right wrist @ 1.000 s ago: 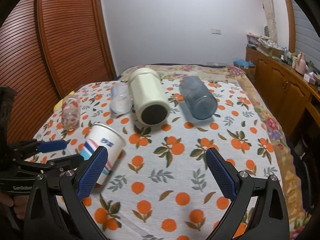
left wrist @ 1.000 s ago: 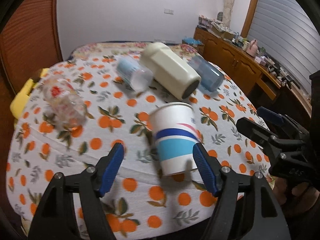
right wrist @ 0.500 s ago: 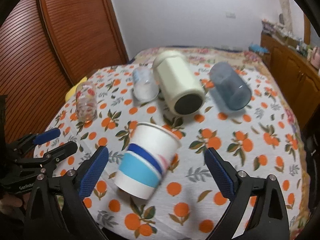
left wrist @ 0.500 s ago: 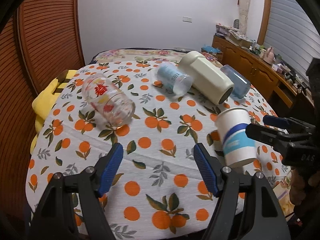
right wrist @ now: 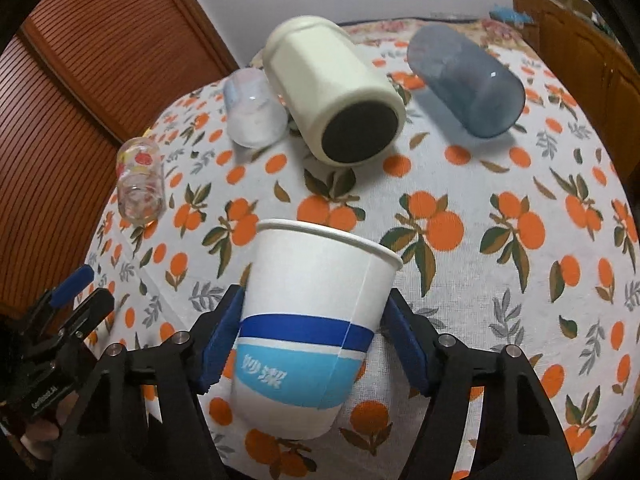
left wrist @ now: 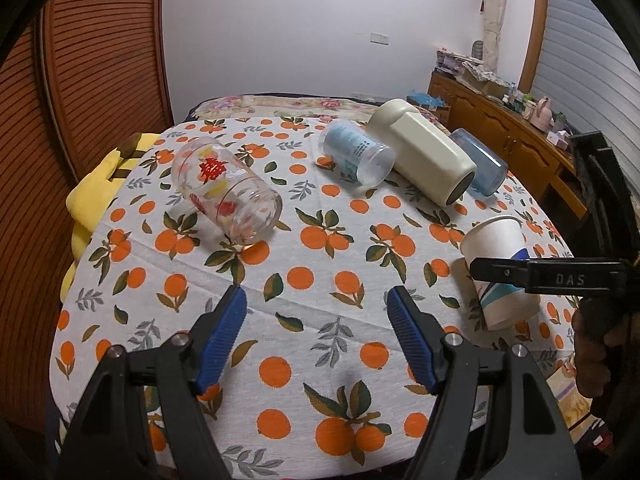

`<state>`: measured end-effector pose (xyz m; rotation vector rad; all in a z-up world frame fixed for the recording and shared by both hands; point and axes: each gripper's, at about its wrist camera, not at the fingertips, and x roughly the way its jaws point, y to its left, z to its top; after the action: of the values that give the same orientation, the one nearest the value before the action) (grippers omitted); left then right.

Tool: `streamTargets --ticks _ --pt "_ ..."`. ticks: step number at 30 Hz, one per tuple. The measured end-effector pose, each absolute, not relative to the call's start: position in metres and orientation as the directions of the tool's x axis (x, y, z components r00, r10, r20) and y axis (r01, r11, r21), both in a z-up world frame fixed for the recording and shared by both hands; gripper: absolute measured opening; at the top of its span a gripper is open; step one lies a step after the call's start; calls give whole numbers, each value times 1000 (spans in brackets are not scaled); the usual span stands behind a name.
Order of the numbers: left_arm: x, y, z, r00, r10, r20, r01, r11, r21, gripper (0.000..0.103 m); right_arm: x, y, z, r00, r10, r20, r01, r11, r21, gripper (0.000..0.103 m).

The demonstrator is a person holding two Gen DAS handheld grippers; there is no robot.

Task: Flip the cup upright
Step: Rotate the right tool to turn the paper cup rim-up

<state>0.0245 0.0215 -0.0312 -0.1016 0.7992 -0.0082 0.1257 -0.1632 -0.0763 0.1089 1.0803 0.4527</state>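
Note:
A white paper cup (right wrist: 312, 320) with blue bands stands between my right gripper's (right wrist: 316, 340) blue pads, rim up and tilted a little; the pads press its sides. In the left wrist view the same cup (left wrist: 498, 248) stands at the right, with the right gripper's black finger (left wrist: 548, 278) across it. My left gripper (left wrist: 316, 334) is open and empty above the tablecloth, left of the cup. It shows in the right wrist view (right wrist: 72, 300) at the lower left.
On the orange-print tablecloth (left wrist: 312, 240) lie a printed glass (left wrist: 226, 190), a clear plastic cup (left wrist: 358, 156), a cream jar (left wrist: 424, 158) and a blue tumbler (left wrist: 480, 168), all on their sides. A yellow cloth (left wrist: 94, 184) lies at the left edge.
My right gripper has moved in around the paper cup and closed on it. My left gripper has drawn away to the left, so the cup sits further right in its view.

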Motion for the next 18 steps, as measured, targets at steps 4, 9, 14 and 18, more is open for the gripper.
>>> streamTargets --ticks 4,9,14,18 --pt "25 22 -32 696 -45 -717 -31 995 -93 73 131 -163 -77 378 401 -835 -304 905 297 72" --pt "25 20 -33 693 -45 -719 -27 996 -89 73 136 -156 -76 358 388 -849 -318 906 280 71" --pt "25 18 -34 691 -46 -721 -27 996 -88 73 144 -153 -76 340 379 -861 -325 906 271 69" --pt "25 18 -36 690 -45 -723 -29 996 -90 73 150 -150 -75 338 357 -871 -330 912 245 69"
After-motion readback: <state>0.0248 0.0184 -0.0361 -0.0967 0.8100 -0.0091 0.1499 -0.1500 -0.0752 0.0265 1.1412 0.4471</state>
